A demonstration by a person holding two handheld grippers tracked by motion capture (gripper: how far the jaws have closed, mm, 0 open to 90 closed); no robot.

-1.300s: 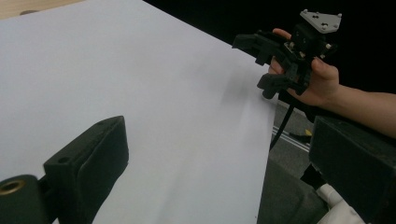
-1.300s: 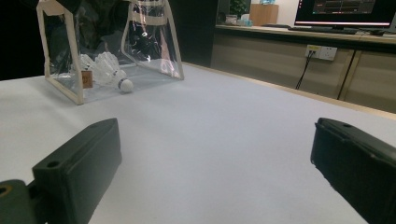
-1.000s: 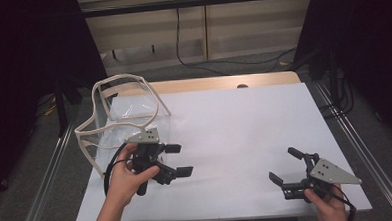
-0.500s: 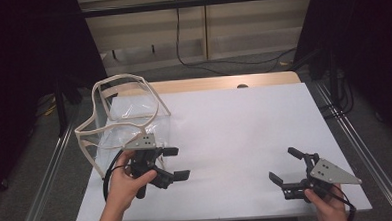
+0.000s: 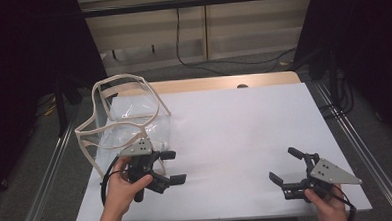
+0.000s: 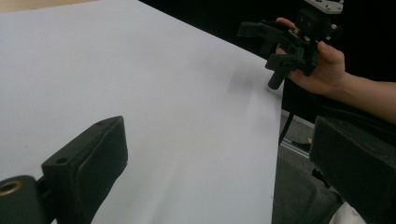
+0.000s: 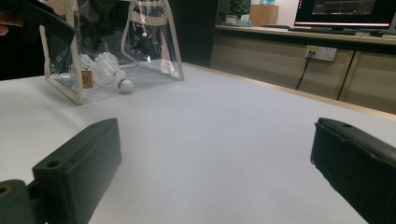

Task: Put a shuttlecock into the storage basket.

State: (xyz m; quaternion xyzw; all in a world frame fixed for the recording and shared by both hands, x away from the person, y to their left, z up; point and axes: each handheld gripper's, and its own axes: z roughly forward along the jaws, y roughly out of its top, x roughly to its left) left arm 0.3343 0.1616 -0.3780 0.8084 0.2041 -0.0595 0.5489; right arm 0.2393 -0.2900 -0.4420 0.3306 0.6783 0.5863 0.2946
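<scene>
A clear plastic bag [image 5: 134,120] with beige trim and handles stands open at the table's left. In the right gripper view the bag [image 7: 154,42] holds white shuttlecocks [image 7: 109,69]. My left gripper [image 5: 175,166] is held just in front of the bag, above the white sheet, open with nothing between its jaws. My right gripper [image 5: 284,164] hovers near the front right edge, also open and holding nothing. The left gripper view looks across the sheet between its own spread jaws [image 6: 219,177] to the right gripper [image 6: 280,44] in a hand.
A white sheet [image 5: 235,129] covers the table, with a wooden strip [image 5: 208,83] along the far edge. Metal rails [image 5: 358,143] run along both sides. Cables hang behind the table, and a counter with a monitor [image 7: 345,11] stands beyond.
My left gripper has drifted slightly toward the near edge, still open. The right gripper and the bag have not moved.
</scene>
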